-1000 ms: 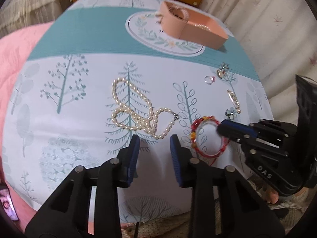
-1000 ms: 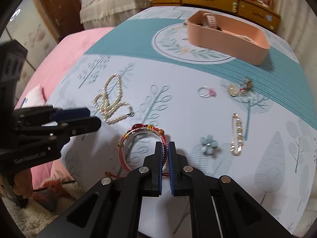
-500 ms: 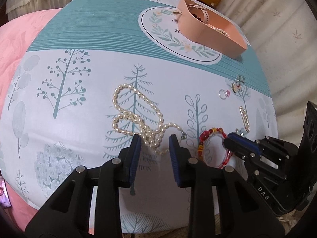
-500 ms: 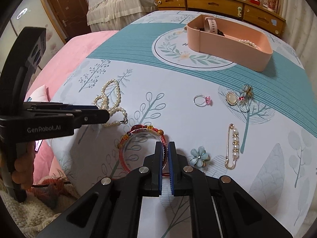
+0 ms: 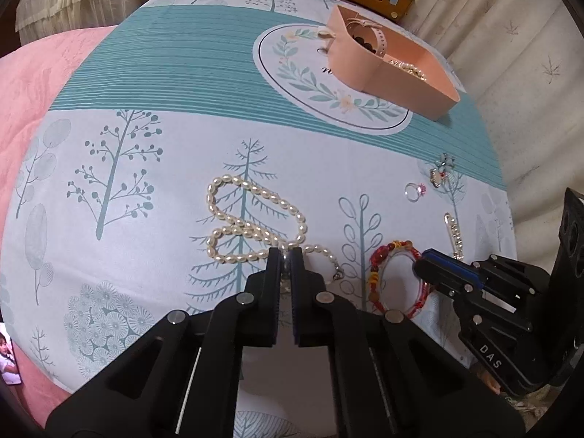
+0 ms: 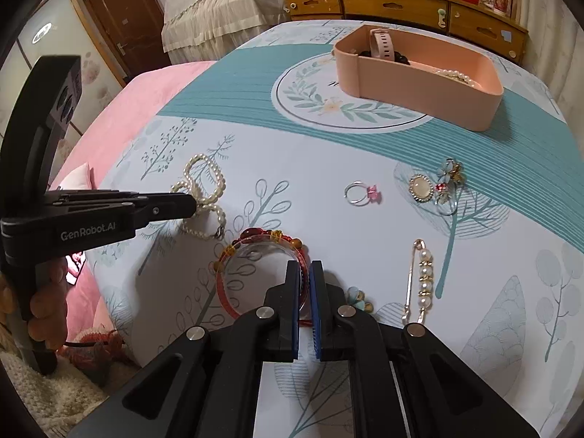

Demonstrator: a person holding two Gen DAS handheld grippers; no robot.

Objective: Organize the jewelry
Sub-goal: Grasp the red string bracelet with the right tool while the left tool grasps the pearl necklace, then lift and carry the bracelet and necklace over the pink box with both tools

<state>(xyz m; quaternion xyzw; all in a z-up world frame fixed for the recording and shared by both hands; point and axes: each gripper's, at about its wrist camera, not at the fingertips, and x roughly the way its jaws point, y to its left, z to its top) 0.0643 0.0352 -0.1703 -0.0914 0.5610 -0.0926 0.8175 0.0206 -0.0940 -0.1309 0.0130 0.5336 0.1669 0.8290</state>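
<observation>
Here, both grippers clamped on jewelry, well short of pink tray [image 6: 419,84].
Left gripper [image 5: 286,255] pinched on pearl necklace [image 5: 252,226], nearer tray; right gripper [image 6: 303,273] clenched on red bracelet [image 6: 255,244], just beside necklace.

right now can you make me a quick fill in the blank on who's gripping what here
The left gripper is shut on the ____ necklace.
The right gripper is shut on the red ____.
The watch lies in the ____ tray.
The ring has a ____ stone.

Missing words: pearl, bracelet, pink, pink
</observation>
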